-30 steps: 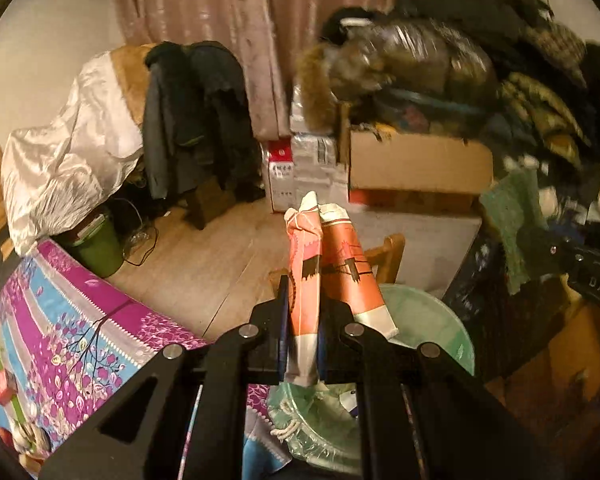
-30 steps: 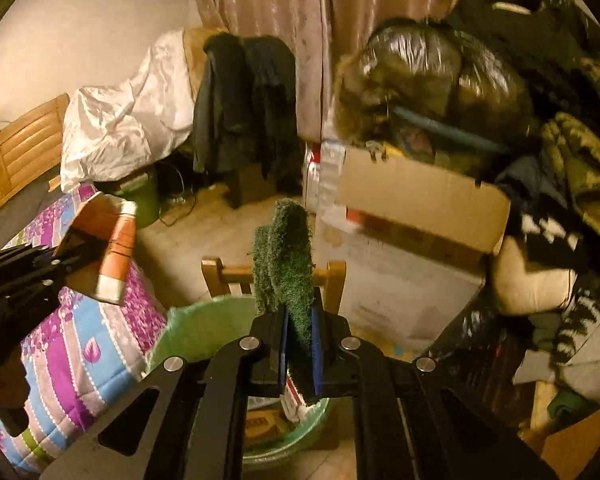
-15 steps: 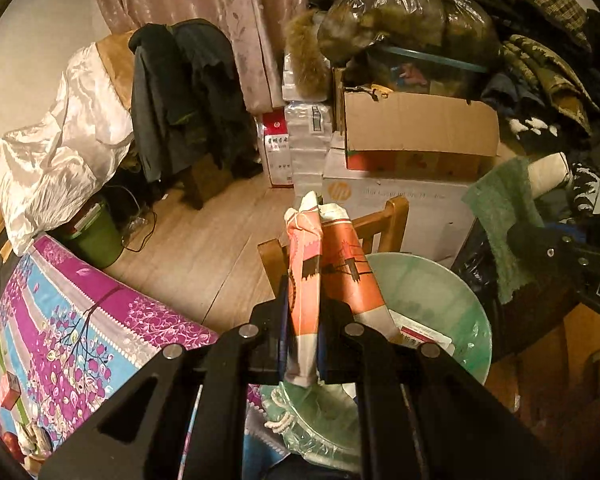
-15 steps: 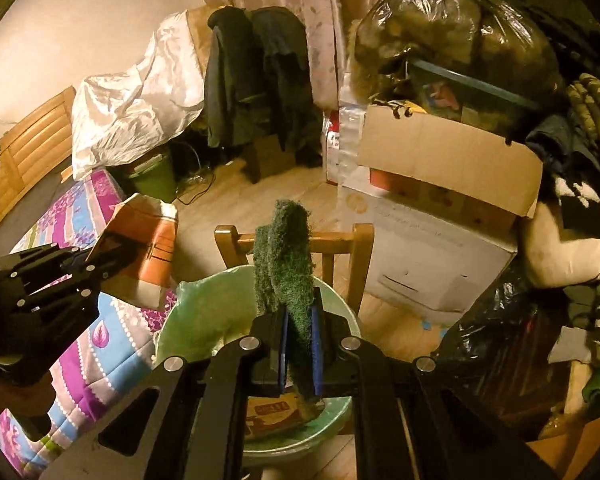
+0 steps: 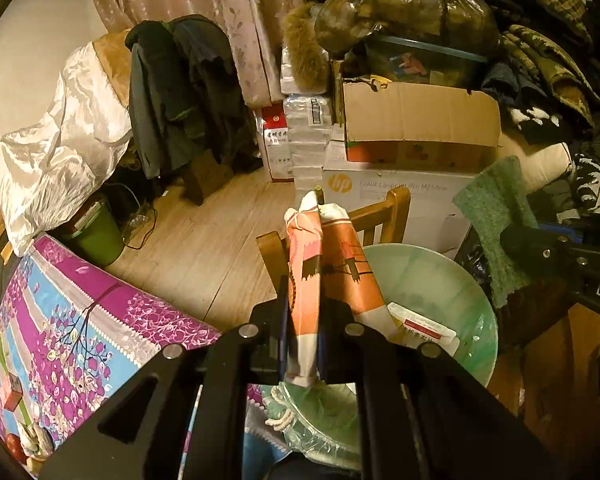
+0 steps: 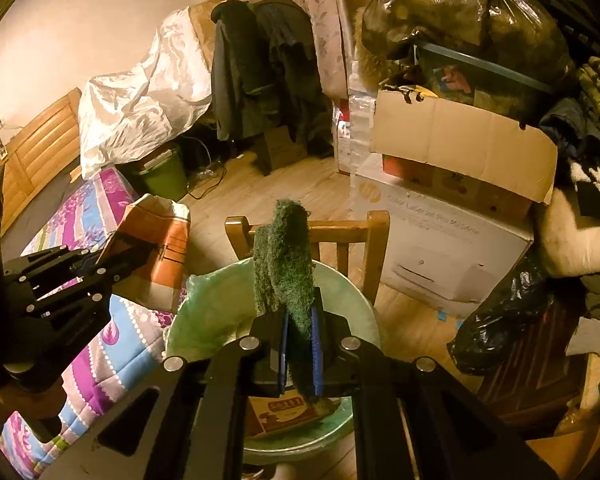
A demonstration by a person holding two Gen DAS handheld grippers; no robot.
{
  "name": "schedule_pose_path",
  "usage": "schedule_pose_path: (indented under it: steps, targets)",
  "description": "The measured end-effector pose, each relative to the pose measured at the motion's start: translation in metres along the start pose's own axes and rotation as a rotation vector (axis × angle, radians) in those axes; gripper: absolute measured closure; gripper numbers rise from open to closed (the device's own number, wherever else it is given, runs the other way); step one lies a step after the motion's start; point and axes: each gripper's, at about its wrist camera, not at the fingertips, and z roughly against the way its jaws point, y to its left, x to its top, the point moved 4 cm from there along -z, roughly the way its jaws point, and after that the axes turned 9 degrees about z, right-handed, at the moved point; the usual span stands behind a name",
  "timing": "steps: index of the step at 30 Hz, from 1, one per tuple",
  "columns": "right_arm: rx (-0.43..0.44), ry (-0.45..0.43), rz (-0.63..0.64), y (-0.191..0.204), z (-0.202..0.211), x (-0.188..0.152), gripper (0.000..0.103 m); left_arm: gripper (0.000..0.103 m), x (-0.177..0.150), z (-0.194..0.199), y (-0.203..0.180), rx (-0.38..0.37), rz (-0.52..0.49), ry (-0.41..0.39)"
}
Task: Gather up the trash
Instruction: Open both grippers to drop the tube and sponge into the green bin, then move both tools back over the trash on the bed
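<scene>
An orange printed wrapper (image 5: 316, 280) is pinched between the closed fingers of the left gripper (image 5: 303, 336), and a green scouring pad (image 6: 286, 264) is clamped in the closed fingers of the right gripper (image 6: 299, 344). Both pieces are held above the green-lined trash bin (image 5: 452, 280), which is set just in front of a wooden chair (image 6: 340, 232) beside the flowered bed cover (image 5: 80, 320). Some packaging (image 5: 424, 326) is already seen inside the bin. Collection is judged well advanced; the two held items are not yet dropped in.
</scene>
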Motion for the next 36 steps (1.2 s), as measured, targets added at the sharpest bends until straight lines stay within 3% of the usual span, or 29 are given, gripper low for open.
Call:
schedule_pose_path:
  steps: [3, 4, 5, 7, 16, 25, 30, 36]
  targets:
    - [0.024, 0.014, -0.006, 0.001, -0.006, -0.002, 0.091, 0.093, -0.001, -0.002, 0.001, -0.042, 0.013, 0.02]
    - [0.025, 0.023, -0.013, -0.001, -0.009, -0.003, 0.081, 0.091, -0.002, -0.004, 0.0, -0.063, 0.018, 0.034]
    - [0.024, 0.025, -0.023, -0.002, -0.011, -0.004, 0.073, 0.086, -0.003, -0.007, 0.0, -0.091, 0.021, 0.059]
    - [0.029, 0.022, -0.048, -0.006, -0.012, -0.006, 0.073, 0.066, -0.005, -0.01, 0.001, -0.094, 0.033, 0.071]
    - [0.044, 0.008, -0.092, -0.017, -0.013, -0.009, 0.073, 0.066, -0.013, -0.014, 0.009, -0.095, 0.067, 0.088]
    - [0.078, -0.035, -0.045, 0.005, -0.011, -0.001, 0.073, 0.066, -0.03, -0.005, 0.048, 0.01, 0.153, 0.079]
    - [0.123, -0.053, -0.027, 0.029, -0.015, 0.005, 0.073, 0.066, -0.059, 0.009, 0.098, 0.103, 0.26, 0.088]
    - [0.214, -0.019, 0.067, 0.094, -0.034, 0.008, 0.073, 0.066, -0.115, 0.033, 0.158, 0.206, 0.382, 0.137]
